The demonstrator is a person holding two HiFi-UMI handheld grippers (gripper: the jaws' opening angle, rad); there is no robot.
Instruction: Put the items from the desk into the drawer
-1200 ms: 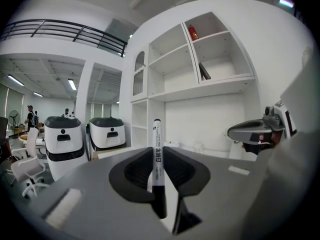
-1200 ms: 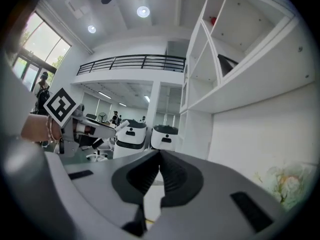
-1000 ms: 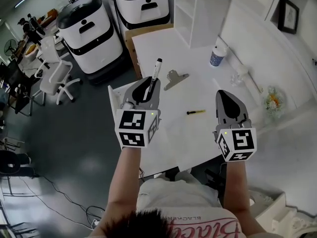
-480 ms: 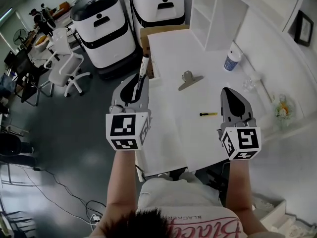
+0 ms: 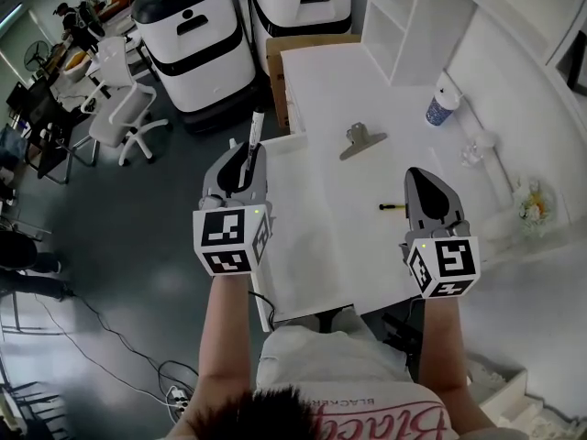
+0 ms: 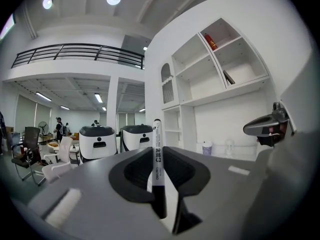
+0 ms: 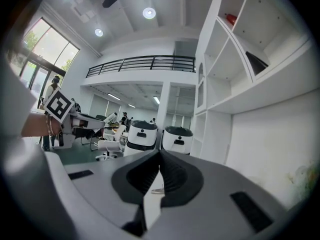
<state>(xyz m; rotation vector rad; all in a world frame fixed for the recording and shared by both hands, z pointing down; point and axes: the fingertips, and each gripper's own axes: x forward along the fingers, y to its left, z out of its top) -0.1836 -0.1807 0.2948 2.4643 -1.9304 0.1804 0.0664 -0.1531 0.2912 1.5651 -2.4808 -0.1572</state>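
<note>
My left gripper (image 5: 245,154) is shut on a black-and-white marker (image 5: 254,131), which sticks out past its tips over the desk's left edge. In the left gripper view the marker (image 6: 157,151) stands upright between the pads of that gripper (image 6: 159,181). Beneath it an open white drawer (image 5: 278,246) juts from the side of the white desk (image 5: 321,71). My right gripper (image 5: 421,176) hovers over the desk's right part, shut and empty; in its own view the right gripper (image 7: 160,154) has its tips together. A silver binder clip (image 5: 362,141) and a small yellow pen (image 5: 393,207) lie on the desk.
A paper cup (image 5: 442,109), a small glass piece (image 5: 477,149) and flowers (image 5: 531,200) stand along the right wall. A white shelf unit (image 5: 404,16) rises at the back. Two white machines (image 5: 197,35), a cardboard box (image 5: 284,55) and an office chair (image 5: 119,117) stand left of the desk.
My left gripper has carried the marker leftward, from over the desk top out to its left edge above the drawer. The right gripper has shifted slightly and stays shut.
</note>
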